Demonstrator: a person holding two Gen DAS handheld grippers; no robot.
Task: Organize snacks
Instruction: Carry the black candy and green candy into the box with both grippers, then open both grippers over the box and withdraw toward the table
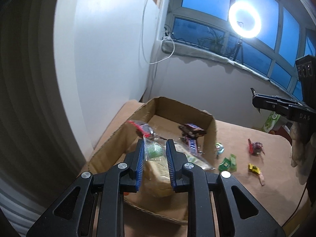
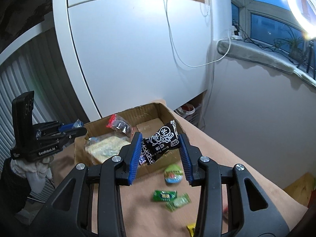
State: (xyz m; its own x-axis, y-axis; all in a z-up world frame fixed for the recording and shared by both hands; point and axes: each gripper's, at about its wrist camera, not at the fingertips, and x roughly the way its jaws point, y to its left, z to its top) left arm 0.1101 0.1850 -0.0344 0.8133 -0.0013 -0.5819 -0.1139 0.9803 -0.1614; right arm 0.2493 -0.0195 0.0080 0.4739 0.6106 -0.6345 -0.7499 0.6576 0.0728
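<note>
The cardboard box (image 1: 209, 126) stood open on top, its far half bare. Snickers bars (image 1: 192, 136) and a cracker pack (image 2: 106, 148) crowded its near half, and loose candies (image 2: 165, 195) dotted the worktop (image 1: 246, 138) beside it.
</note>
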